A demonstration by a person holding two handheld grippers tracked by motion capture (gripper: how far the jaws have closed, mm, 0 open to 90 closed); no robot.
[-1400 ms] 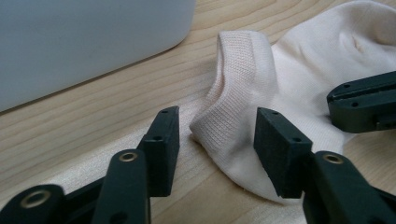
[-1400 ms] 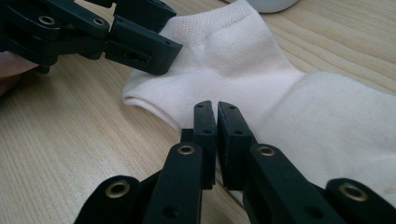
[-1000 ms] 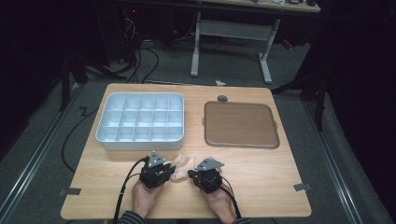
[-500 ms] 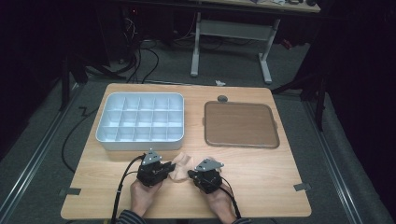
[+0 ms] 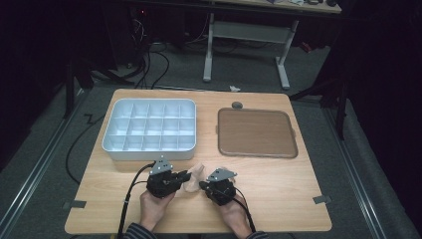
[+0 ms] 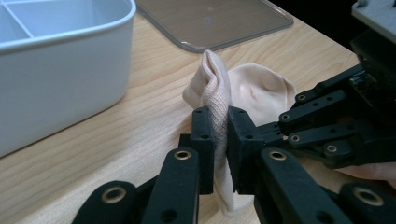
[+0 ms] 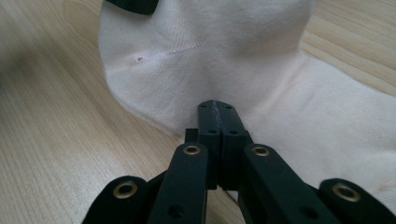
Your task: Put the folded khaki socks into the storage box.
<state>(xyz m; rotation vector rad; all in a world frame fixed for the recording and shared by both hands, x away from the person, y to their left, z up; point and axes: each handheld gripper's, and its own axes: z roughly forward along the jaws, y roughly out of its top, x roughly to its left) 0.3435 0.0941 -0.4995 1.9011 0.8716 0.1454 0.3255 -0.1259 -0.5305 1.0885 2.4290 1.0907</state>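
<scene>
lying on the near middle of the wooden table [image 5: 278, 184], a pale cream sock [image 5: 195, 175] sits between the two grippers, bunched and partly lifted off the wood. the left gripper [image 6: 218, 140] is clamped on a gathered fold of it: in the left gripper view the ribbed fabric is pinched between the two black jaws and stands up above them in a crumpled peak, with more cloth spreading flat on the table behind. the right gripper [image 7: 218, 122] has its jaws pressed together with almost no gap, their tips resting at the edge of the sock; in the right gripper view the cloth spreads out ahead of and beside the jaws, and it looks as if a thin edge is caught between them, though the join is too tight to be sure. that view also shows a seam line and a tiny speck on the fabric.

in the high view the left hand [image 5: 152, 209] and right hand [image 5: 234, 216] come in from the bottom edge, each holding its gripper, both angled inward toward the sock, with a black cable trailing from each. a striped sleeve cuff [image 5: 137, 232] shows at the left wrist.

farther back on the table, a white compartment tray [image 5: 149, 149] stands at left, its cells looking empty, and a flat brown lid [image 5: 256, 132] with rounded corners lies at right, well apart from the sock. a small dark round object [image 5: 237, 105] rests just beyond the lid near the far edge.
</scene>
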